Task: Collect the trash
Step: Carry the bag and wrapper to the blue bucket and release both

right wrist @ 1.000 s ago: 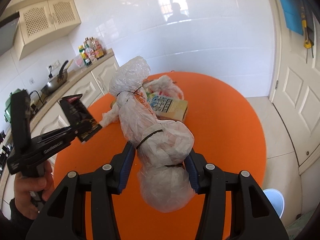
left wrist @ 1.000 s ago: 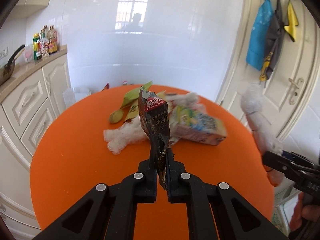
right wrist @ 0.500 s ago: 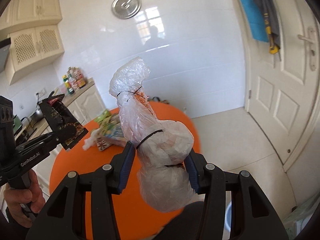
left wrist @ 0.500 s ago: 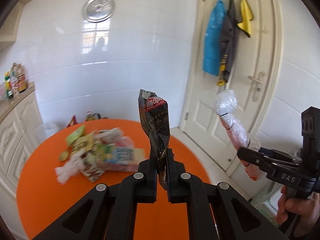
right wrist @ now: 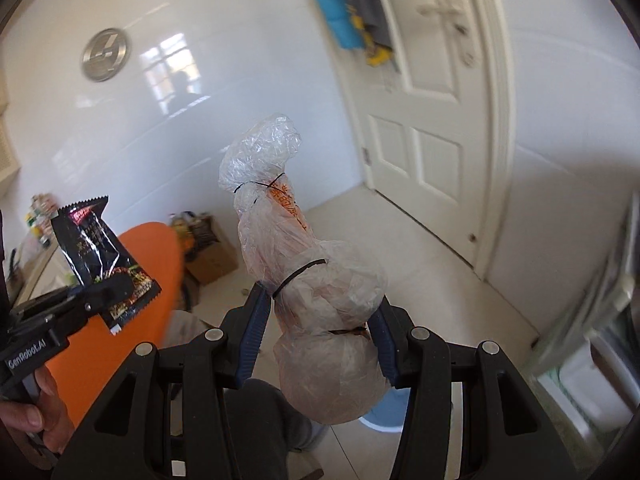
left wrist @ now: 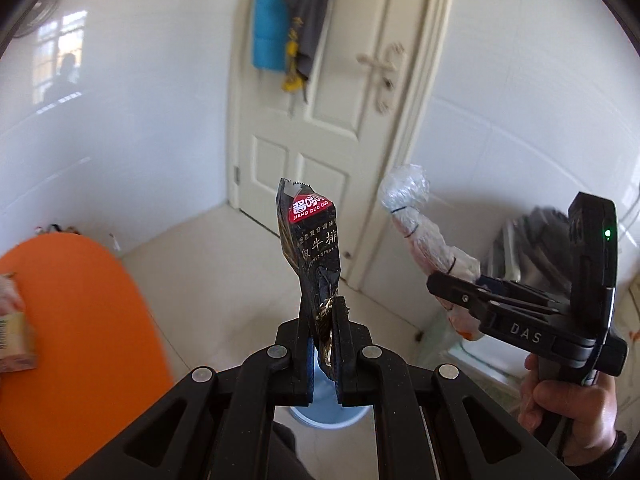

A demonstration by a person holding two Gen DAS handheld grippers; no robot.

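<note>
My left gripper (left wrist: 324,312) is shut on a black snack wrapper (left wrist: 310,236) with a red label, which stands upright above the floor. My right gripper (right wrist: 320,312) is shut on a bundle of clear plastic bags (right wrist: 296,280) tied with black bands. In the left wrist view the right gripper (left wrist: 452,284) and its bundle (left wrist: 420,228) show at the right. The right wrist view has the left gripper (right wrist: 108,292) and the wrapper (right wrist: 96,252) at the left. A blue bin (left wrist: 332,414) lies on the floor just beyond the left fingers; its rim (right wrist: 380,416) peeks under the bundle.
The orange round table (left wrist: 80,320) with a carton (left wrist: 12,340) is at the far left. A white door (left wrist: 340,120) with hung aprons is ahead. A cardboard box (right wrist: 208,256) sits on the tiled floor. A white container (right wrist: 592,384) stands at the right.
Both grippers have swung right, away from the table and toward the door and floor, each keeping its load. The table has slid to the left edge, and the blue bin has come into view.
</note>
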